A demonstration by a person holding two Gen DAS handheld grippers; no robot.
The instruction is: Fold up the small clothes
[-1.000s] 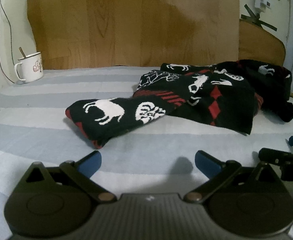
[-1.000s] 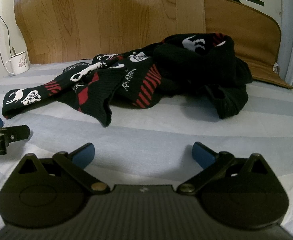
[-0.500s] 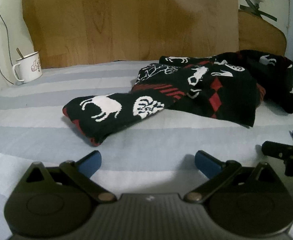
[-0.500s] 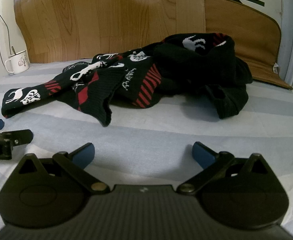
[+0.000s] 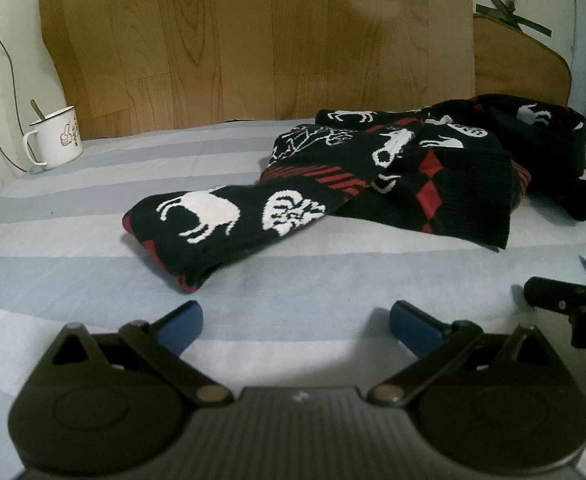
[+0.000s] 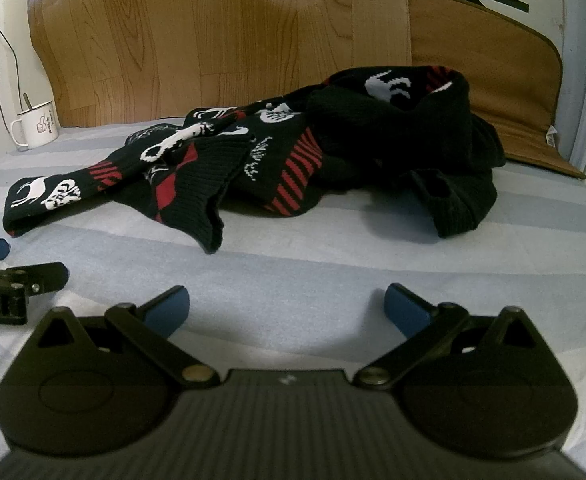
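A black patterned sweater (image 5: 393, 176) lies crumpled on a striped bed (image 5: 93, 200), not yet folded. Left gripper (image 5: 296, 322) and right gripper (image 6: 287, 306) hover short of it, fingers wide, empty.

A home bedroom: striped bedsheet (image 5: 93, 208), wood-grain headboard (image 5: 253, 40), enamel mug (image 5: 55, 138) beside it.

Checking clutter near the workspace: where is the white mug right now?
The white mug stands at the far left in both wrist views, on the striped sheet by the wood-grain board, well apart from the black sweater.
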